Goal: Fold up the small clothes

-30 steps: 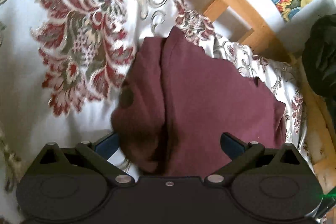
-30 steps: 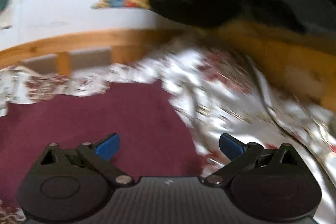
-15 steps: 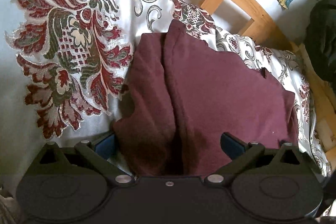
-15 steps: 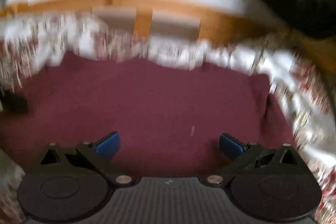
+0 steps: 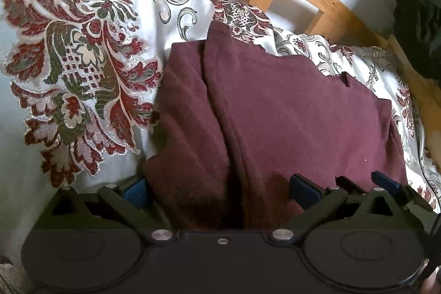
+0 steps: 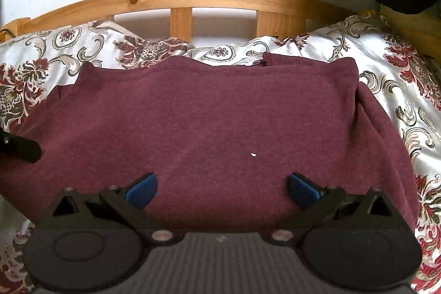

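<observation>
Both your claws stand released over the maroon garment (image 6: 215,123).
Left gripper (image 5: 220,190) straddles its folded edge; right gripper (image 6: 222,188) hovers, bedspread (image 6: 399,68) at 2 o'clock.

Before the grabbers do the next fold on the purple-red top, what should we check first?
1. Left gripper open: ok.
2. Right gripper open: ok.
3. Maroon garment lies flat on the floral bedspread: mostly ok, with a ridge along its left side.
4. Cloth between the left fingers: ok, near edge sits there.
5. Right gripper over the garment: ok; touching it: cannot tell.
6. Grippers apart: ok.
</observation>
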Tool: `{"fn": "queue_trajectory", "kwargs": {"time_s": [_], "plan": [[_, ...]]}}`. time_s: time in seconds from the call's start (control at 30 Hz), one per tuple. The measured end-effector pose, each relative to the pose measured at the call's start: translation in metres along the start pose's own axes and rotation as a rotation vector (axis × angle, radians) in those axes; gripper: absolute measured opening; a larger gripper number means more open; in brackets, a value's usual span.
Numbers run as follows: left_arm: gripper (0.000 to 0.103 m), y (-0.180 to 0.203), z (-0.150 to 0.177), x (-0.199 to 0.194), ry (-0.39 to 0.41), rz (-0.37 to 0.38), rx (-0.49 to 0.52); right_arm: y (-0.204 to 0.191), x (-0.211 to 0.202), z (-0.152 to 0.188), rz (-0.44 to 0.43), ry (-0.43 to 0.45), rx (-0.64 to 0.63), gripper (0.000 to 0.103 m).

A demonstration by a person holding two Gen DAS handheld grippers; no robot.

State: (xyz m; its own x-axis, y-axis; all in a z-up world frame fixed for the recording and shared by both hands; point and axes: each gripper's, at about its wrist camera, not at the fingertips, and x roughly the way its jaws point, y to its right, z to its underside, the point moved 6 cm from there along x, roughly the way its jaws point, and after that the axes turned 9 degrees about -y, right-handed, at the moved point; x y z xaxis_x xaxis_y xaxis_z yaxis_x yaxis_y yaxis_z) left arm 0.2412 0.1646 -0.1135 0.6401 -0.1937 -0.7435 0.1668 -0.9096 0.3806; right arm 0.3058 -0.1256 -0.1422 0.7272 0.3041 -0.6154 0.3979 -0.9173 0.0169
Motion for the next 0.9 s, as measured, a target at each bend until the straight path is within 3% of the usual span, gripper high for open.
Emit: {"fn": "queue_trajectory", "kwargs": {"time_s": [0.13,0.33,0.57,0.67,0.77,0.9], "plan": [[0.102,0.002,0.001,0.003,0.028,0.001,0.035,0.001,0.0,0.0,-0.007,0.001,0.006,0.102],[0.102,0.011,0.001,0.007,0.081,-0.038,0.168,0.002,0.0,0.0,-0.013,0.004,0.013,0.102],[0.102,0.006,-0.013,-0.01,0.183,-0.126,0.168,0.002,0.0,0.001,-0.023,0.007,0.025,0.102],[0.102,0.004,-0.017,-0.012,0.19,-0.067,0.154,0.002,0.0,0.001,-0.024,0.007,0.025,0.102],[0.102,0.001,-0.019,0.003,0.073,0.044,0.109,0.002,0.0,0.001,-0.024,0.007,0.025,0.102],[0.102,0.001,-0.018,0.005,0.053,0.067,0.096,0.002,0.001,0.001,-0.024,0.007,0.025,0.102]]}}
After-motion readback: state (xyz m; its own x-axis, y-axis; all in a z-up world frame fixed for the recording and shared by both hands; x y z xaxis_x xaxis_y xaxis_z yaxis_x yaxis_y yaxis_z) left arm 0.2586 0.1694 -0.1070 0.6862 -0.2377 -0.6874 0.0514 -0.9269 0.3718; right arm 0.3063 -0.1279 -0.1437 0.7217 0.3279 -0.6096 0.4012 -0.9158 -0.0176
